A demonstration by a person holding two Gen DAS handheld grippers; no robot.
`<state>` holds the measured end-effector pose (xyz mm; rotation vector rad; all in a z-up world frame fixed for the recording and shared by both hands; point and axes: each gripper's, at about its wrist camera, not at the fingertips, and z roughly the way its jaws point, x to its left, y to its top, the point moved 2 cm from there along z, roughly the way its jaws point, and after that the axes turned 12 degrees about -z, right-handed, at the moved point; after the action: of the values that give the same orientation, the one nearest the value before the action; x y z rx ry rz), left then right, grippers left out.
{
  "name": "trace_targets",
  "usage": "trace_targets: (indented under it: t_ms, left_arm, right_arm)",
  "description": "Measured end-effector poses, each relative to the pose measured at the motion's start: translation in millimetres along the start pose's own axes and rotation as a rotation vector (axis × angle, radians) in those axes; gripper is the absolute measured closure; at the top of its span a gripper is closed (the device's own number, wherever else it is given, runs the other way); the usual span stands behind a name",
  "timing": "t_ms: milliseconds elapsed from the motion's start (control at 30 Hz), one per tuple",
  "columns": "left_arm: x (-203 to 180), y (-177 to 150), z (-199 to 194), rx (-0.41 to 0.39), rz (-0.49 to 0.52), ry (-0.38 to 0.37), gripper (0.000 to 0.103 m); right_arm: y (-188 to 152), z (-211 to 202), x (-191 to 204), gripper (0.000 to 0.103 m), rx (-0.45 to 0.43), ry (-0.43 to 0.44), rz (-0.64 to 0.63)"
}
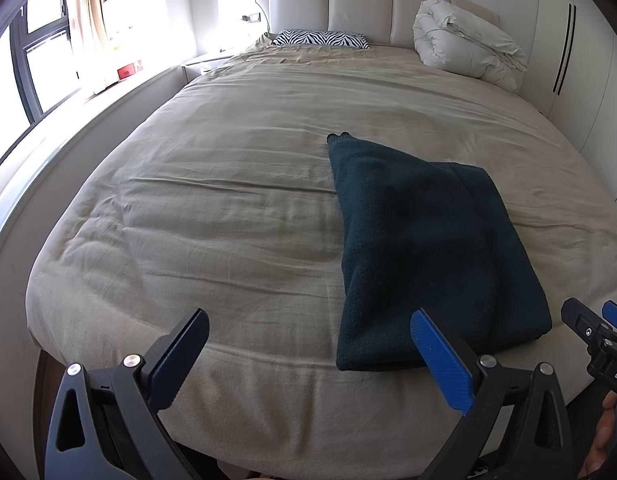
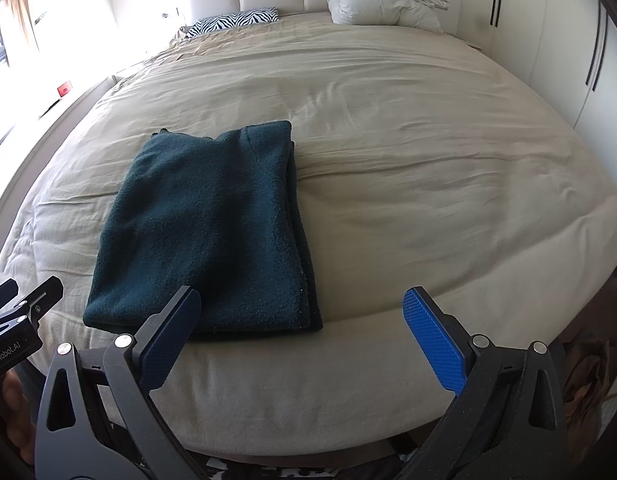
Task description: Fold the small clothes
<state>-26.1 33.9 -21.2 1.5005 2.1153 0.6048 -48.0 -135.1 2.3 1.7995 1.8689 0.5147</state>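
Observation:
A dark teal knit garment (image 1: 424, 248) lies folded into a rough rectangle on the beige bed cover (image 1: 228, 200), near the foot edge. It also shows in the right wrist view (image 2: 212, 232). My left gripper (image 1: 310, 320) is open and empty, held above the foot of the bed; its right finger overlaps the garment's near left corner in the image. My right gripper (image 2: 302, 300) is open and empty, just right of the garment's near edge. The right gripper's tip shows at the left wrist view's right edge (image 1: 592, 320). The left gripper shows at the right wrist view's left edge (image 2: 24, 300).
A zebra-print pillow (image 1: 320, 38) and a bundled white duvet (image 1: 464, 40) lie at the padded headboard (image 1: 360, 4). White wardrobe doors (image 1: 580, 60) stand on the right. A window with curtains (image 1: 84, 12) and a low ledge run along the left.

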Motion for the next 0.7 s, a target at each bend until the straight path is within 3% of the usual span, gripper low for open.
trace_targets:
  t_ms: [700]
  left_arm:
    - [1.6, 0.0, 3.1, 0.008, 0.003, 0.002, 0.000]
  right_arm:
    - [-1.0, 2.1, -1.9, 0.000, 0.005, 0.002, 0.010]
